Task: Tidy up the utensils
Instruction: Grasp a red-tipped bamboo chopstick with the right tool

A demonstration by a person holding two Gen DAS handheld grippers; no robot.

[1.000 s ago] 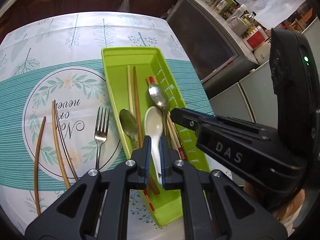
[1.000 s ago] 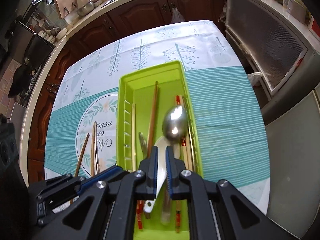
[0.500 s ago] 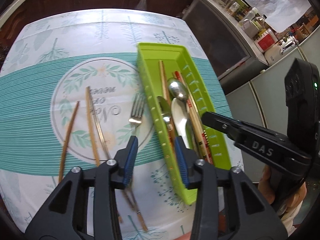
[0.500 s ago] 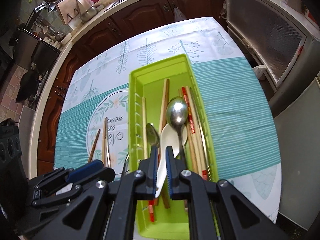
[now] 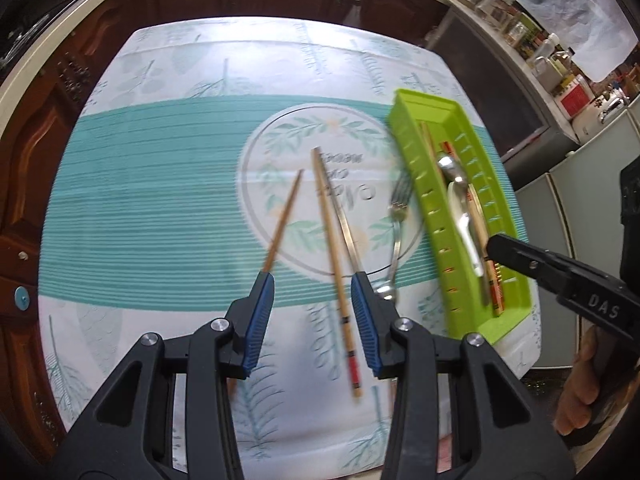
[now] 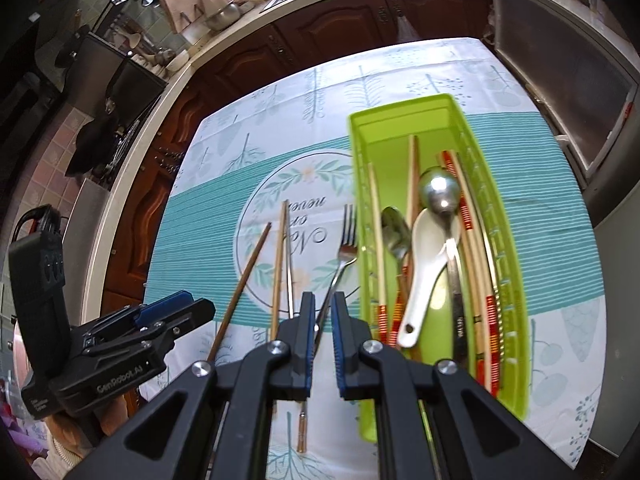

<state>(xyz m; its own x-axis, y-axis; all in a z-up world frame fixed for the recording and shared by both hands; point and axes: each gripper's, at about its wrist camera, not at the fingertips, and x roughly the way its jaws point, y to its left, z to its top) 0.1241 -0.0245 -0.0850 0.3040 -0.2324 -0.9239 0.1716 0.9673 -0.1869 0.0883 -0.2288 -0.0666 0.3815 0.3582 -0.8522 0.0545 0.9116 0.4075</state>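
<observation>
L claw (image 5: 312,312) released, over loose chopstick (image 5: 334,256) on worktop (image 5: 160,200); R claw (image 6: 320,340) clenched, empty. Next: grab chopstick, move to tray (image 6: 516,280).

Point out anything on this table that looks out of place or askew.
A fork and three loose chopsticks still lie on the tablecloth beside the green tray instead of in it. The chopsticks splay at different angles, one brown stick apart from the others. Nothing looks spilled or damaged.
</observation>
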